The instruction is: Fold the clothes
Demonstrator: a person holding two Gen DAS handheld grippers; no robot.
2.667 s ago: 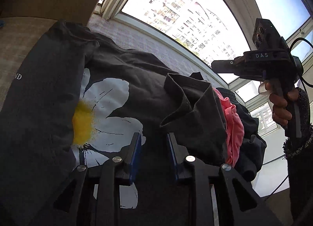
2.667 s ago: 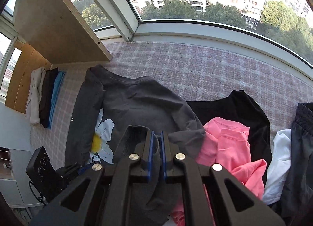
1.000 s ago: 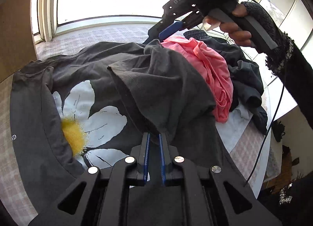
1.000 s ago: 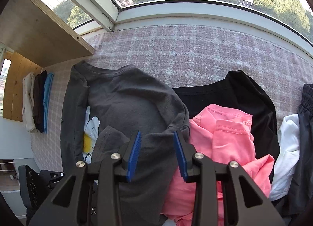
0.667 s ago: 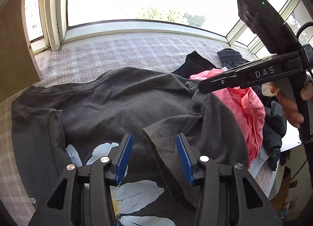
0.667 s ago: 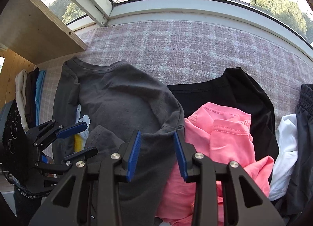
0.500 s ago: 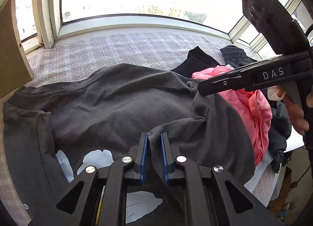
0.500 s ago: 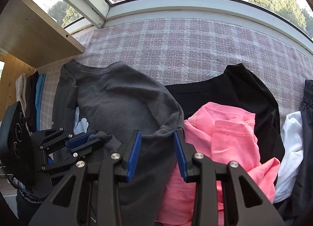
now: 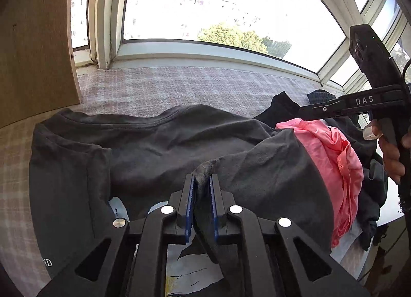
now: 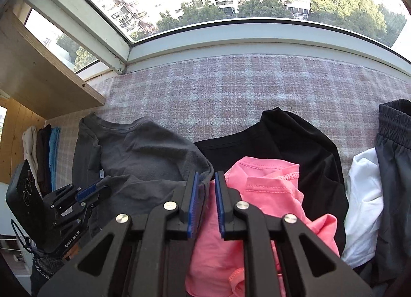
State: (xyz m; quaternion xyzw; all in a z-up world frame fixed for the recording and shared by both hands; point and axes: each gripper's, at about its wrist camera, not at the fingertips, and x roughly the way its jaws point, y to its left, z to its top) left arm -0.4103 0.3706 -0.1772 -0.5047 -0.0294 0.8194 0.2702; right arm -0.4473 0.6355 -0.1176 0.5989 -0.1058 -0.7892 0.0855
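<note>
A dark grey T-shirt (image 9: 159, 142) with a white and yellow flower print lies spread on the plaid-covered surface (image 9: 179, 86); it also shows in the right wrist view (image 10: 143, 153). My left gripper (image 9: 201, 181) is shut on a pinched fold of the shirt's edge. My right gripper (image 10: 206, 181) has its jaws nearly closed around the shirt's hem edge, beside the pink garment (image 10: 259, 194). The right gripper also shows in the left wrist view (image 9: 303, 111), at the shirt's right side.
A heap of clothes lies to the right: a pink garment (image 9: 334, 153), a black top (image 10: 295, 137), a white piece (image 10: 364, 194) and grey shorts (image 10: 393, 147). Folded clothes (image 10: 43, 153) are stacked at far left under a wooden shelf (image 10: 38, 83). The window frame (image 10: 231, 37) runs behind.
My left gripper opened, moved to the shirt's edge and shut on a fold of it. My right gripper went from open to nearly closed on the hem.
</note>
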